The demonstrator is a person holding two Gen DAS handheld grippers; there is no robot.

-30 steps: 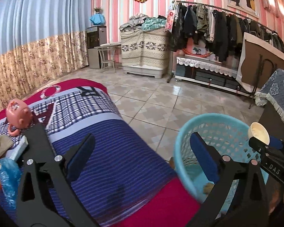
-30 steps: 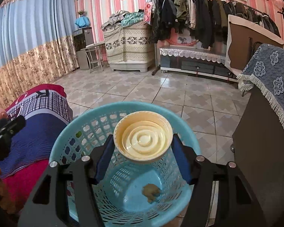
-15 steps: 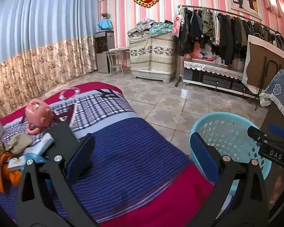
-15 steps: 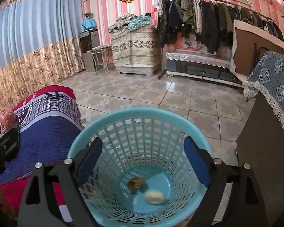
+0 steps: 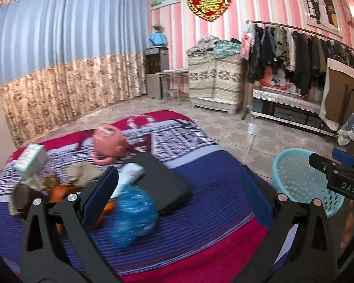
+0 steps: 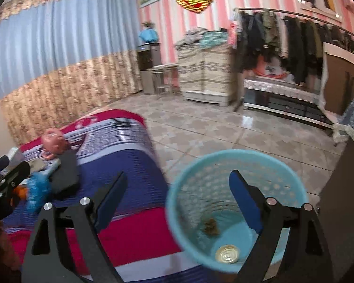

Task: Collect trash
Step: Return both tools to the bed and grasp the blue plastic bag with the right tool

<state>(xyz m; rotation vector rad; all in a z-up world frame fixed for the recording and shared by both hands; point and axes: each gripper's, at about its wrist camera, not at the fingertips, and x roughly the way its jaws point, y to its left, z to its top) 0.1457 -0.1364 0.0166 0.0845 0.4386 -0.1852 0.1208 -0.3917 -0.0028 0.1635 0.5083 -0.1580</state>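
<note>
Clutter (image 5: 87,176) crowds the lower-left bed (image 5: 200,188); basket (image 6: 236,176) sits lower right; left gripper (image 5: 179,188) and right gripper (image 6: 177,200) both gape empty.

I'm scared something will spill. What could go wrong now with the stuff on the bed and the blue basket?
The left gripper is open over a tight heap: the blue plastic bag, an orange scrap and a pink toy. It might grab the toy, which may not be trash. The blue basket stands close to the bed's edge, so a swinging gripper could tip it and spill the cup.
</note>
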